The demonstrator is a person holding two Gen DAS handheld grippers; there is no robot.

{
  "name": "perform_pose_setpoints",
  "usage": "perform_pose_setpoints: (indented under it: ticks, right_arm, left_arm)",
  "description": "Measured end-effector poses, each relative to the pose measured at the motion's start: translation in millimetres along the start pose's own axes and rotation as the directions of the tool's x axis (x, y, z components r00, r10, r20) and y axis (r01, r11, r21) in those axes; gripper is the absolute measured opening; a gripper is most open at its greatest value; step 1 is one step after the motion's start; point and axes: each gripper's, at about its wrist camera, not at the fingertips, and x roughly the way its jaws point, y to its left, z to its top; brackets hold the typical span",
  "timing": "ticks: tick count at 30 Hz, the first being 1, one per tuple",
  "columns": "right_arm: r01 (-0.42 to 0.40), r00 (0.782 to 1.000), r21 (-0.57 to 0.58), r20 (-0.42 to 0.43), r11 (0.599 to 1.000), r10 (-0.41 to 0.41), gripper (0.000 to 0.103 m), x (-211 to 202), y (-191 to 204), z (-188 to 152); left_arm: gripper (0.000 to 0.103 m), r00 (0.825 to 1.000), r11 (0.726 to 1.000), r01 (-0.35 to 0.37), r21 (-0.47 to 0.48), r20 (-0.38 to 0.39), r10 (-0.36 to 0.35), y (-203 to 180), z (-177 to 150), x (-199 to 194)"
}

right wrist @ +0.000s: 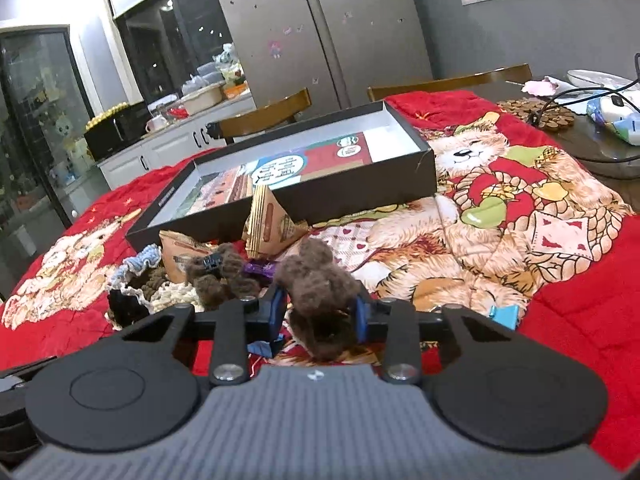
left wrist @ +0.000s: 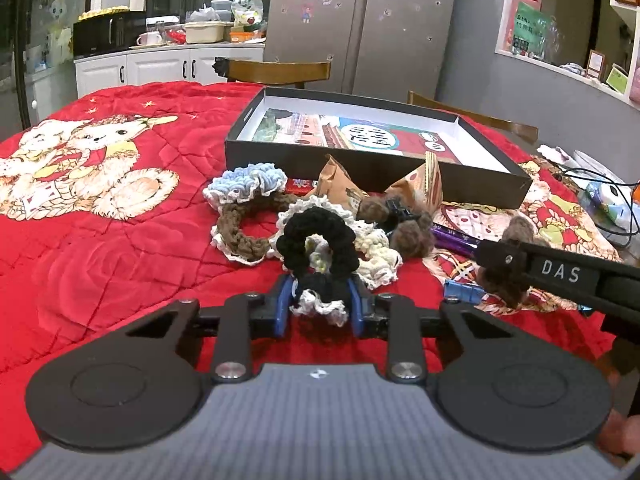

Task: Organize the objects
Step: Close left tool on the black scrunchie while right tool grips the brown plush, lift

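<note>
On the red quilted cover [left wrist: 120,260] sits my pile of crocheted scrunchies, in front of an open black box [left wrist: 372,168]. My left hand-held gripper [left wrist: 320,304] has narrowed its jaws onto the black scrunchie [left wrist: 316,240], pinching its white-edged rim. My right hand-held gripper [right wrist: 320,316] squeezes a fuzzy brown hair clip [right wrist: 316,284], just right of the pile.

Each wrist camera sat low behind its own fingers, tilted down across the red quilt [left wrist: 120,248]; both faced the open box [left wrist: 372,168] [right wrist: 288,196] closely; the right looked from further right.
</note>
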Motion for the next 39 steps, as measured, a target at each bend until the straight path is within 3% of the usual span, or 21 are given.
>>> perform_pose_setpoints:
  ticks: [21, 39]
  right_arm:
    - [-0.031, 0.993, 0.030, 0.111, 0.999, 0.027, 0.036, -17.6, -5.8, 0.5]
    - [-0.044, 0.991, 0.025, 0.130, 0.999, 0.041, 0.036, -20.6, -5.7, -1.0]
  left_arm:
    - [0.031, 0.996, 0.999, -0.054, -0.004, 0.077, 0.054, 0.7, -3.1, -17.0]
    - [0.031, 0.996, 0.996, -0.082, -0.022, 0.021, 0.083, 8.2, -2.5, -13.5]
